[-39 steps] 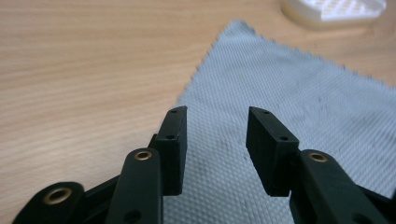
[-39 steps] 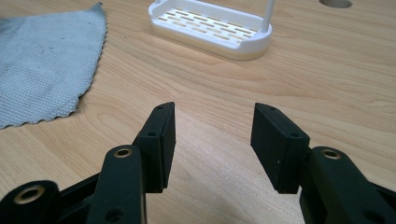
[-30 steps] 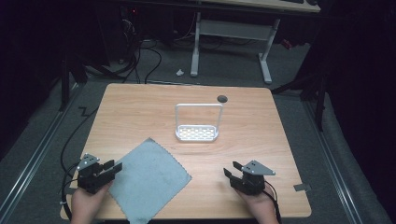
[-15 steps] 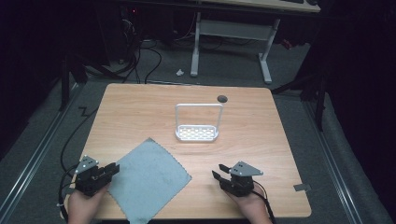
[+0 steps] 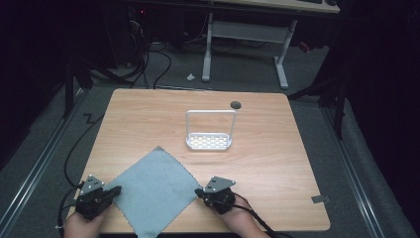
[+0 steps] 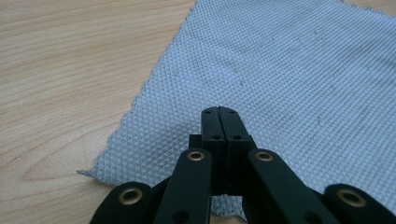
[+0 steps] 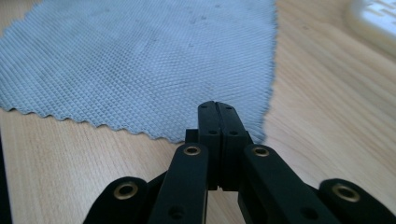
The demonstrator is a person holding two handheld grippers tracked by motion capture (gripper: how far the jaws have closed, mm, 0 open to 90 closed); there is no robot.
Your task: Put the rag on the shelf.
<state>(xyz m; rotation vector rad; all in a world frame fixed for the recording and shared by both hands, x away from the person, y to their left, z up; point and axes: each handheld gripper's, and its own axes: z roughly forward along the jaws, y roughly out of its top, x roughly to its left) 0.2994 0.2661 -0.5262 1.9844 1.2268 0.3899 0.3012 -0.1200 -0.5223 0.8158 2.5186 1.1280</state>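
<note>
The right gripper is moving in toward the grey cloth, now sitting at the cloth's right corner after being well apart from it a second ago. The left gripper is staying at the cloth's left corner. Both pairs of jaws are pressed together with nothing between them. The cloth is lying flat at the near edge of the worktop, with the white rack farther back. A pick-up at two corners seems to be coming.

Your cloth lies flat on the table at its near edge. Behind the cloth, toward the table's middle, stands the rack. Your left hand-held gripper sits at the cloth's left corner, your right hand-held gripper at its right corner.
</note>
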